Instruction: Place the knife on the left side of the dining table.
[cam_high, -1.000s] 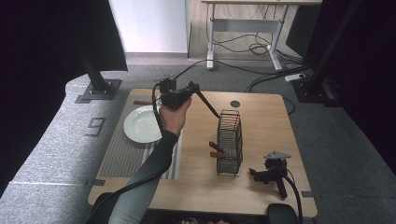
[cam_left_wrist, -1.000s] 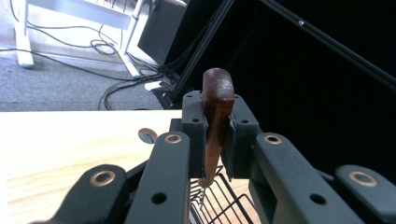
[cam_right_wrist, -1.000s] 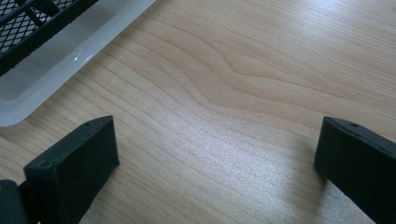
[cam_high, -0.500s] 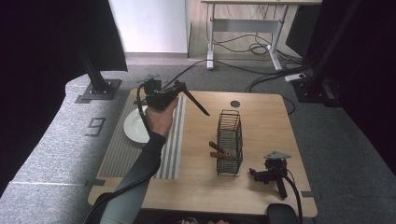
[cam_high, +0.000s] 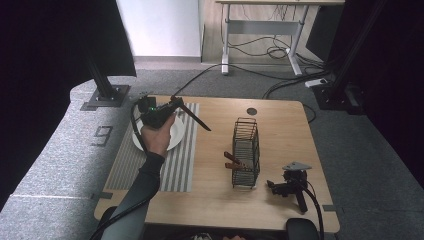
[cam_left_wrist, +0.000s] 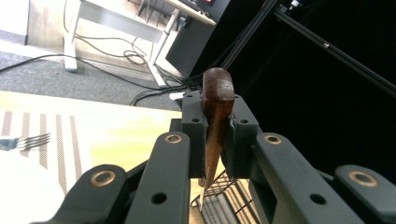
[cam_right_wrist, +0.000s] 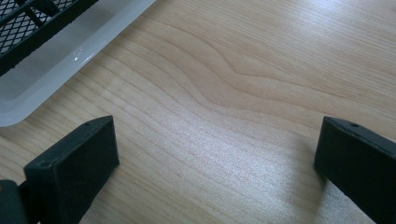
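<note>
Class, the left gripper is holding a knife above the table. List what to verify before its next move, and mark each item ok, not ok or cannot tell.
1. Left gripper shut on the knife: ok.
2. Knife clear of the wire basket: ok.
3. Knife lifted above the plate and striped mat: ok.
4. Right gripper parked on the table, open: ok.
5. Fork already on the mat: ok.
6. Where the knife should land: cannot tell.

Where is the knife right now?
In the high view the knife is held in the air by the left gripper, over the striped mat beside the plate, left of the wire basket.
</note>
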